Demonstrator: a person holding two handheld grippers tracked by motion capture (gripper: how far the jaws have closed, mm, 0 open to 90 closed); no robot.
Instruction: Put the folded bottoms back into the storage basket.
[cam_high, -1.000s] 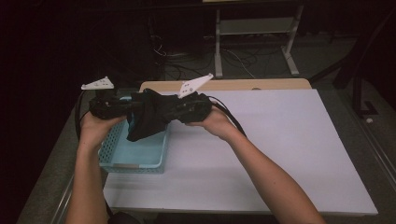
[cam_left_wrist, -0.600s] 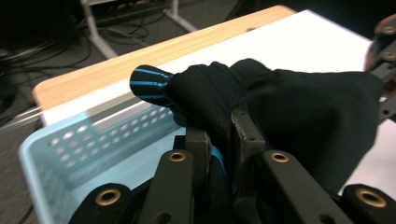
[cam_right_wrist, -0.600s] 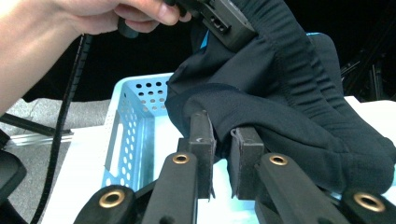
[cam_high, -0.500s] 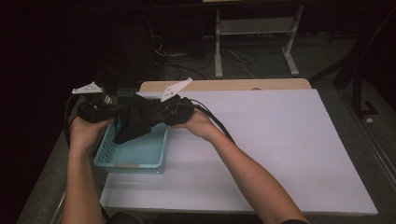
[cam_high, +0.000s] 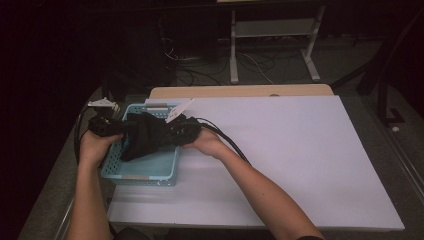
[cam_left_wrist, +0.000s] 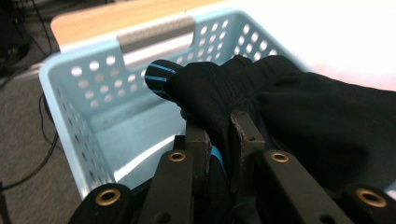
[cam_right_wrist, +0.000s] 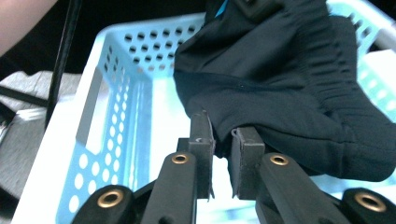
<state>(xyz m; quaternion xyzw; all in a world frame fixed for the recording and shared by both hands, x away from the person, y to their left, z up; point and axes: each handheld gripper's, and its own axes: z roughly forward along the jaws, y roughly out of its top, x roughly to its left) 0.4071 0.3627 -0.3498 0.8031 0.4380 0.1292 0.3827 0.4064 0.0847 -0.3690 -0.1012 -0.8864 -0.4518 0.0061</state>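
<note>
Black cloth (cam_high: 145, 136) hangs over the blue basket (cam_high: 150, 174) (left of frame), clamped by both grippers (cam_high: 111, 126) (cam_high: 176, 134); release remains.

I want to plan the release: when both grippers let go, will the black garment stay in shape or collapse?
Probably collapse: the black garment sags between the left gripper and right gripper. Its folds suggest light, floppy cloth, likely settling into the blue basket.

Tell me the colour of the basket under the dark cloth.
The basket is light blue with round holes in its walls, clearest in the left gripper view.
</note>
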